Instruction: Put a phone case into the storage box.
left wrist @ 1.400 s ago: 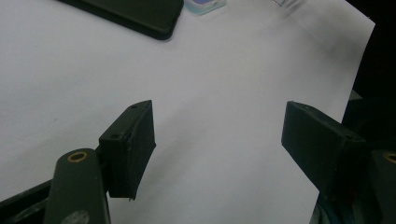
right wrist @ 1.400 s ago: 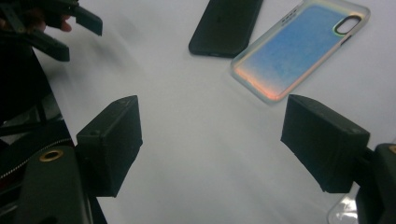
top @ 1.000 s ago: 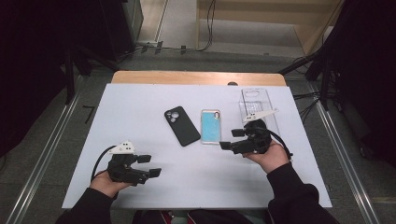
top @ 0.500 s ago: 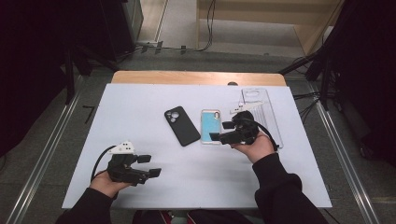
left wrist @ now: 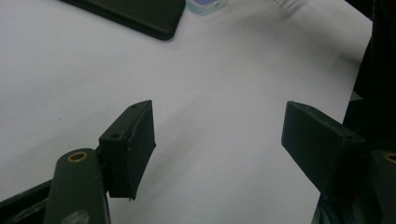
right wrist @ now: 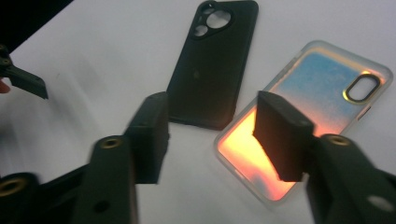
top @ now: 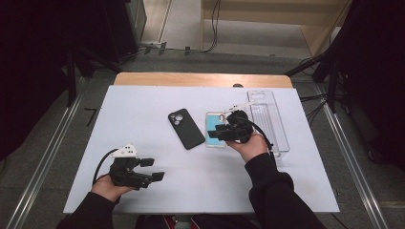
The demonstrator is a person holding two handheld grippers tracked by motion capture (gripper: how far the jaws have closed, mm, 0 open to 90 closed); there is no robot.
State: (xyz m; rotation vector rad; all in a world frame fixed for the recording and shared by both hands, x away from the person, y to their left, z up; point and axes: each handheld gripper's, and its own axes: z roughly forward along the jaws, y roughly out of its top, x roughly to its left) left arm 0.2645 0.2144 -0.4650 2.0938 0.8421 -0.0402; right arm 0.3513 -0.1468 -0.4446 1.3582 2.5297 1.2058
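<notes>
A black phone (top: 186, 129) lies face down mid-table, camera end away from me. Beside it on its right lies a clear, blue-tinted phone case (top: 212, 125). My right gripper (top: 216, 132) hovers over the case's near end and points left. In the right gripper view the gripper (right wrist: 212, 135) has just been closing; its jaws stand apart above the phone's (right wrist: 215, 60) near corner and the case's (right wrist: 303, 98) edge, pressing on nothing. My left gripper (top: 154, 169) rests open at the front left, with bare table between its jaws (left wrist: 219, 135).
A clear plastic tray (top: 273, 119) stands at the right, just beyond my right hand. The white table top (top: 143, 109) ends in a wooden strip at the back. The left gripper's jaw tip (right wrist: 28, 81) shows at the far left of the right gripper view.
My right gripper has moved left and away from me, from beside the tray to over the case, and its jaws stand narrower. The left gripper has stayed put.
</notes>
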